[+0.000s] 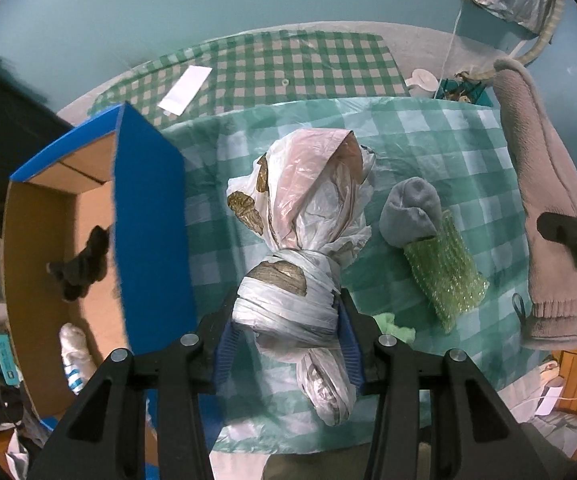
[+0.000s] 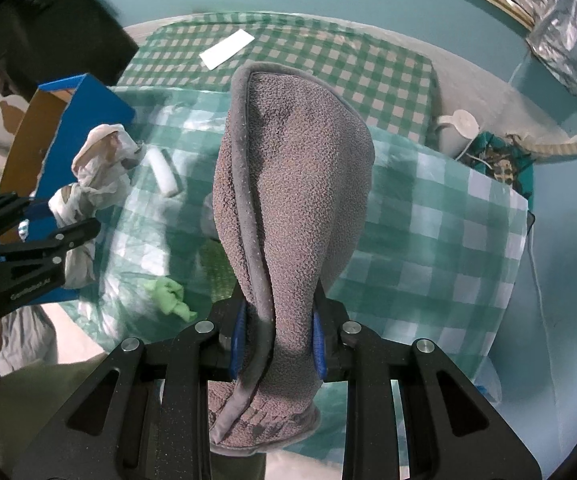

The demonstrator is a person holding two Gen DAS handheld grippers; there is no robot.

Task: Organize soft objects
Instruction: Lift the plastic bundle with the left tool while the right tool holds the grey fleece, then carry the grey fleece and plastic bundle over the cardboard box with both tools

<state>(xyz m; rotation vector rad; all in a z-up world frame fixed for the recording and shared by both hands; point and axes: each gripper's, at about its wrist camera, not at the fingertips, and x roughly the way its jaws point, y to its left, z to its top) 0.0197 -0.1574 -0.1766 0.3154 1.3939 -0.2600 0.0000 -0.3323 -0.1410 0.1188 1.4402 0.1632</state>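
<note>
Teal walls close in behind a surface (image 1: 428, 140) draped in green-and-white checked plastic sheeting. Our left fingers (image 1: 288, 320) are clamped on a knotted bundle of plastic bags (image 1: 288, 280), pinching it at the tightly wound waist, the firmest part; the loose bag ends above would crumple and slip. It looks light and crinkly, held above the surface beside the open cardboard box with blue flaps (image 1: 148, 220). Our right fingers (image 2: 276, 332) squeeze a grey fleece garment (image 2: 292, 184) near its cuffed end, so the limp, soft length hangs in front of the lens; it should drape rather than resist.

Beyond the bundle, the left view shows a grey sock (image 1: 408, 212) touching a roll of green bubble wrap (image 1: 444, 276), and a dark item (image 1: 84, 268) inside the box. Only the right view shows a white roll (image 2: 164, 176) near the box and the crumpled green cloth (image 2: 170, 294) whole.
</note>
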